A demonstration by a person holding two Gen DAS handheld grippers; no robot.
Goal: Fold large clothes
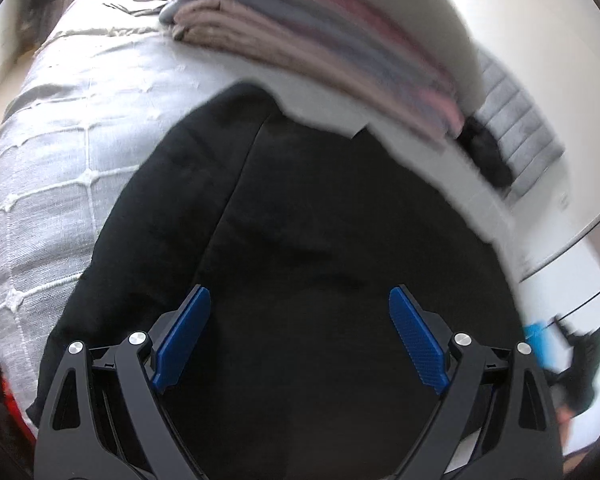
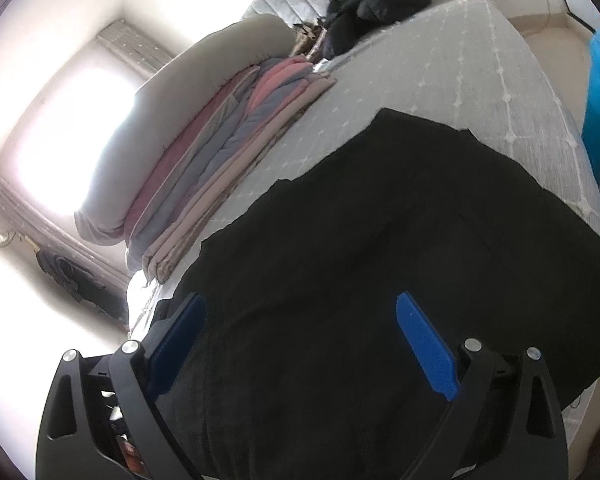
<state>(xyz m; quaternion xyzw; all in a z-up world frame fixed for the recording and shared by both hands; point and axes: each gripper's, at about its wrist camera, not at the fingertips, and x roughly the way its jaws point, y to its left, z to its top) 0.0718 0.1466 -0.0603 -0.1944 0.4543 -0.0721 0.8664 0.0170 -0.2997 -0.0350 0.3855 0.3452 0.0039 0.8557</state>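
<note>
Black garment spread flat on the bed, both hand-held grippers spread wide above it.

The bed [image 1: 60, 128] wears a pale grey woven cover with a raised white grid. The soft, matte black garment [image 1: 300, 208] lies straight ahead of and under both grippers. Beyond it is a stack of folded pink, grey and beige blankets [image 2: 220, 152]. The left hand-held gripper [image 1: 300, 300] and right hand-held gripper [image 2: 300, 308] have blue ribbed pads far apart, pinching nothing.
</note>
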